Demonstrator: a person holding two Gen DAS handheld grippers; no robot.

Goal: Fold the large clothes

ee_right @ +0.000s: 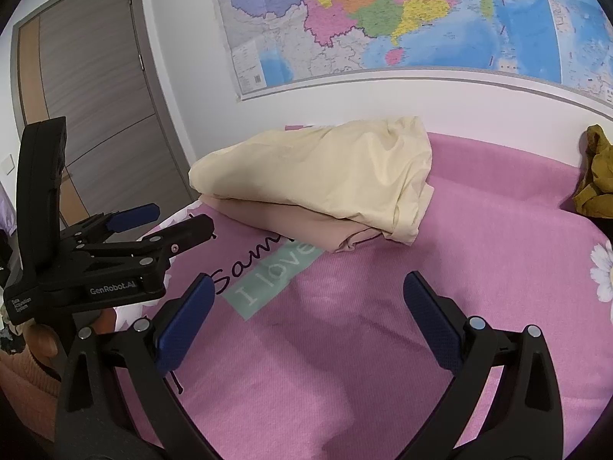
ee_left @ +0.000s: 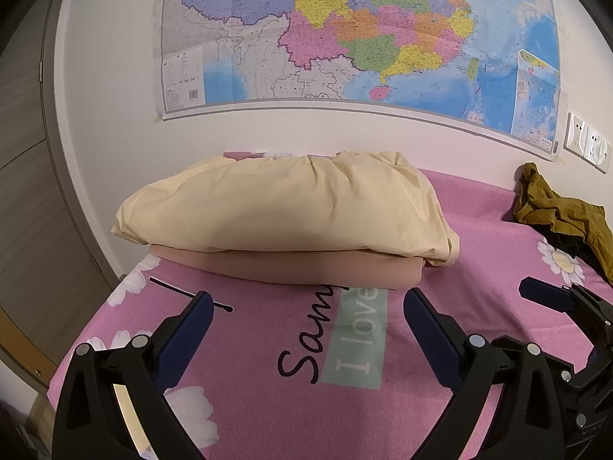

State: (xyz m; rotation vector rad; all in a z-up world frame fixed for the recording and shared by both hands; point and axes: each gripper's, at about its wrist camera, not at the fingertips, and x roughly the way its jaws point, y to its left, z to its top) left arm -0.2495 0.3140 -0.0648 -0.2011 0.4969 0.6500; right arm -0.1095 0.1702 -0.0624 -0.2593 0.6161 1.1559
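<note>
Up close, the left gripper (ee_left: 306, 303) has its jaws spread wide with nothing between them, its blue pads (ee_left: 184, 339) hovering over the pink bedspread (ee_left: 268, 402). The right gripper (ee_right: 306, 287) is likewise released and empty, poised above a bare stretch of the same bedspread. Each tool shows in the other's camera: the right one enters the left wrist view at the right edge, and the left one stands at the left of the right wrist view, where its body reads "GenRobot.AI" and a hand (ee_right: 42, 341) grips its handle above a knitted pinkish sleeve (ee_right: 19, 379).

Just ahead of both grippers lies the printed lettering (ee_left: 352, 341) on the bedspread, a black script word beside a pale green strip reading "I love". Beyond it sits the stack of folded clothes: a cream garment (ee_left: 283, 207) lies on top of a dusty-pink folded garment (ee_left: 291, 268), whose front edge touches the far end of the lettering. The cream one is puffier, and its right corner overhangs the pink one.

Well apart to the right, near the wall, an olive-brown garment (ee_left: 559, 211) lies crumpled with something dark under it. White daisies (ee_left: 561, 262) dot the bedspread. A large coloured map (ee_left: 364, 38) hangs on the white wall behind the bed, wall switches (ee_left: 588, 142) sit at its right, and a grey-brown door (ee_right: 92, 107) stands to the left
</note>
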